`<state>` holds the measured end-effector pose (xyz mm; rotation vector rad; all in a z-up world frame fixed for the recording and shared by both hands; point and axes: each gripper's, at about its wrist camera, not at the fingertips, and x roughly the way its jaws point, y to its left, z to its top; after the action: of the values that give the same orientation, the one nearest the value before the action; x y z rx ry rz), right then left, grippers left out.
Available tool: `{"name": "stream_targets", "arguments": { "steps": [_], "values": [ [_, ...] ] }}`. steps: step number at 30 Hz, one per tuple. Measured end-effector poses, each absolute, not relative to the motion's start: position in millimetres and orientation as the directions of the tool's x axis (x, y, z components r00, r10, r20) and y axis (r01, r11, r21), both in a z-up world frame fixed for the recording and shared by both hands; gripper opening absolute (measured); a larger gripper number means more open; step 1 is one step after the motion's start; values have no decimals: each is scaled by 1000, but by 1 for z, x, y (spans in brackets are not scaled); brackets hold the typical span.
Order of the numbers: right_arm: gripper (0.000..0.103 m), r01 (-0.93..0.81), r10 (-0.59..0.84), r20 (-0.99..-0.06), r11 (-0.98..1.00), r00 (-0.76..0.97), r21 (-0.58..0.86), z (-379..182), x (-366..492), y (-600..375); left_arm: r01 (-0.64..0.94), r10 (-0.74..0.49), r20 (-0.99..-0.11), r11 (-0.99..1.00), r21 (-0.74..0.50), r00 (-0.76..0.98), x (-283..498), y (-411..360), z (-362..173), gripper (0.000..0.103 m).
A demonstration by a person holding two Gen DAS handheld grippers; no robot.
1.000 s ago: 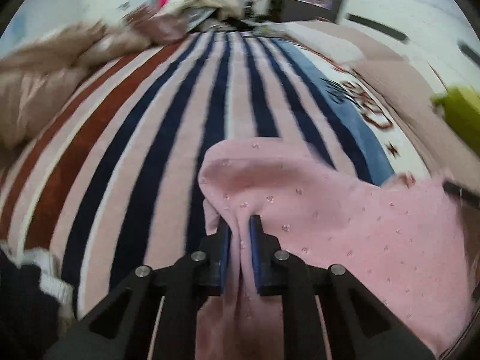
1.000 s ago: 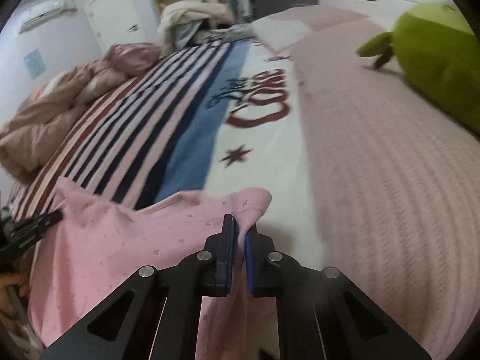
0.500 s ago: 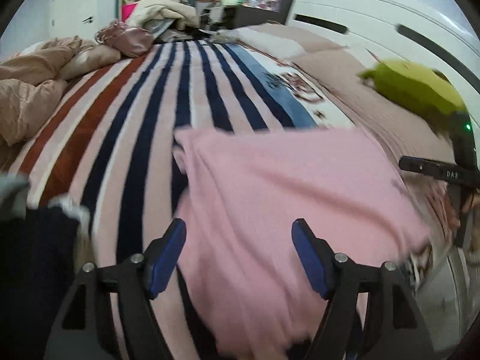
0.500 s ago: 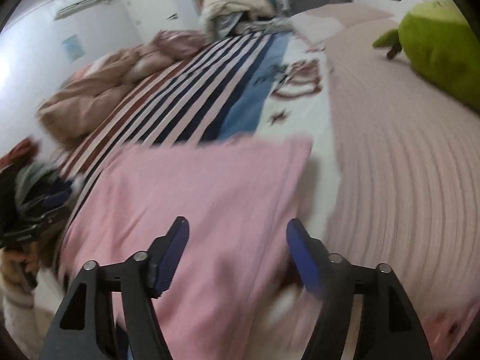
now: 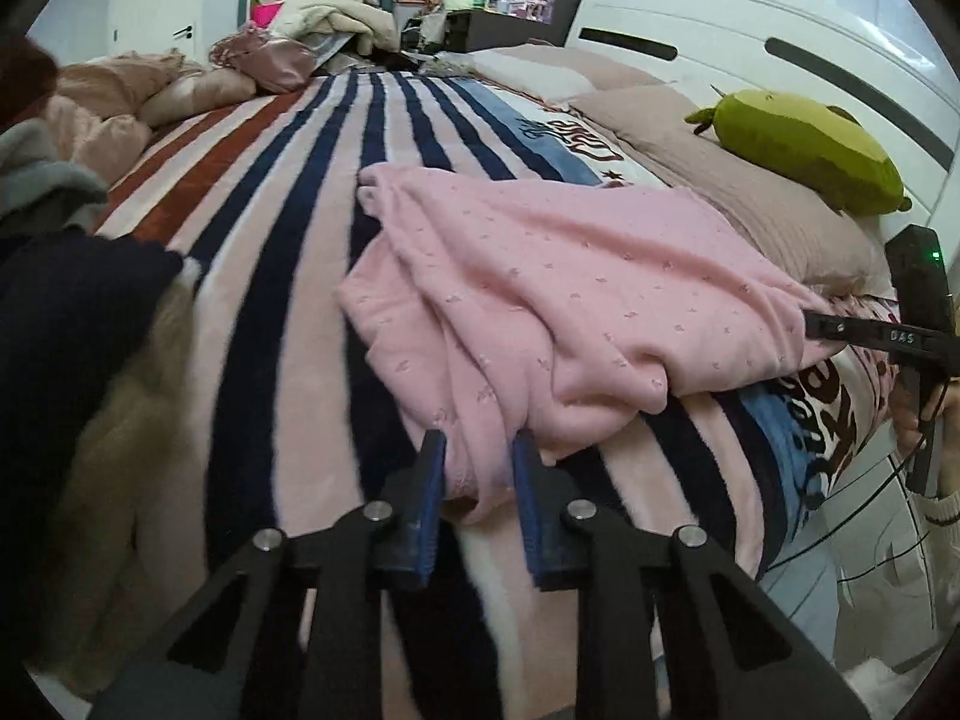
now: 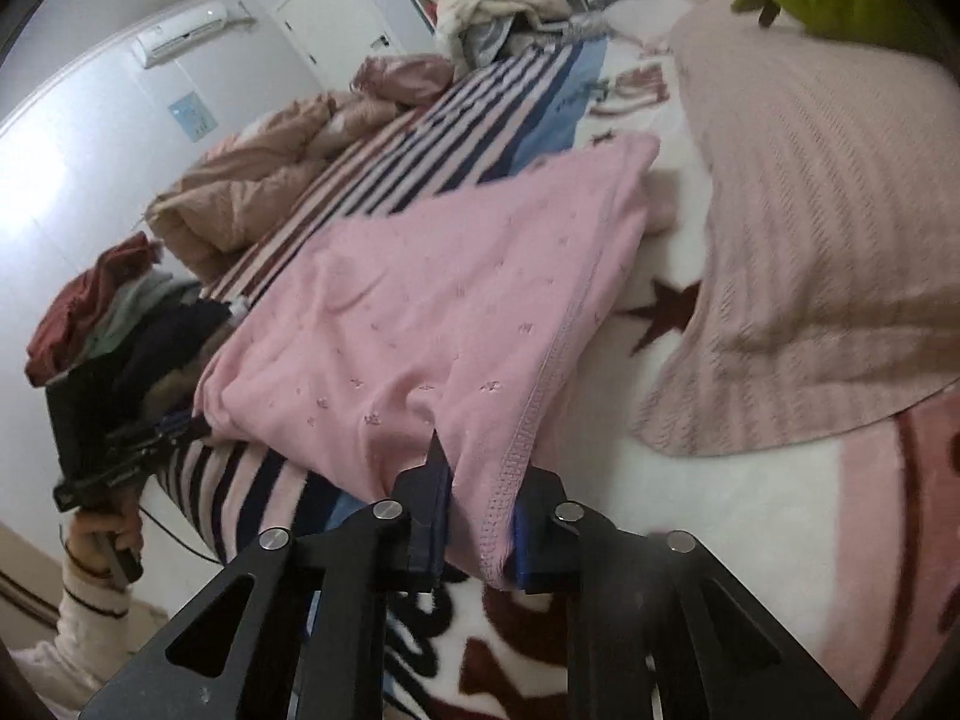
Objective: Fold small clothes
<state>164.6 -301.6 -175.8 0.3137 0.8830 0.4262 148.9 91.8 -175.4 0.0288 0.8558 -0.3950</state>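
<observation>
A pink garment with small star marks [image 5: 540, 276] lies spread on the striped blanket [image 5: 288, 228], folded over on itself; it also shows in the right wrist view [image 6: 420, 312]. My left gripper [image 5: 477, 468] has its blue-padded fingers around the garment's near left corner, with a gap still showing between them. My right gripper [image 6: 480, 510] has its fingers around the stitched hem at the near right corner. The right gripper also shows at the right edge of the left wrist view [image 5: 864, 330], and the left gripper at the left of the right wrist view [image 6: 150, 438].
A pile of dark, grey and red clothes [image 5: 66, 276] sits at the left [image 6: 120, 312]. A green plush toy [image 5: 804, 150] lies on pink pillows [image 6: 828, 228] by the white headboard. Crumpled beige bedding [image 6: 258, 180] lies at the far left. The bed's near edge drops off below the garment.
One second ago both grippers were shut on raised garment corners. Half a second ago both were wide open. Now the garment lies lower on the bed and both grippers have narrowed around its near edge.
</observation>
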Motion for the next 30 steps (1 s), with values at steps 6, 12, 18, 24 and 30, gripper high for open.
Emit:
{"name": "stream_targets", "arguments": {
  "steps": [6, 12, 18, 24, 30],
  "values": [
    [8, -184, 418, -732, 905, 538, 382, -188, 156, -311, 241, -247, -781, 962, -128, 574, 140, 124, -196, 2],
    [29, -162, 290, -729, 956, 620, 243, -156, 146, -300, 304, -420, -708, 906, -294, 568, 116, 122, -182, 73],
    [27, -276, 374, -616, 928, 693, 252, -113, 134, -269, 342, -641, -596, 766, -545, 484, 116, 95, -182, 83],
    [4, -406, 509, -596, 860, 621, 310, -129, 161, -199, 219, -678, -541, 702, -678, 497, 145, 78, -202, 84],
    [4, -378, 489, -661, 869, 568, 318, -177, 187, -166, 80, -611, -447, 643, -762, 653, 167, 97, -216, 84]
  ]
}}
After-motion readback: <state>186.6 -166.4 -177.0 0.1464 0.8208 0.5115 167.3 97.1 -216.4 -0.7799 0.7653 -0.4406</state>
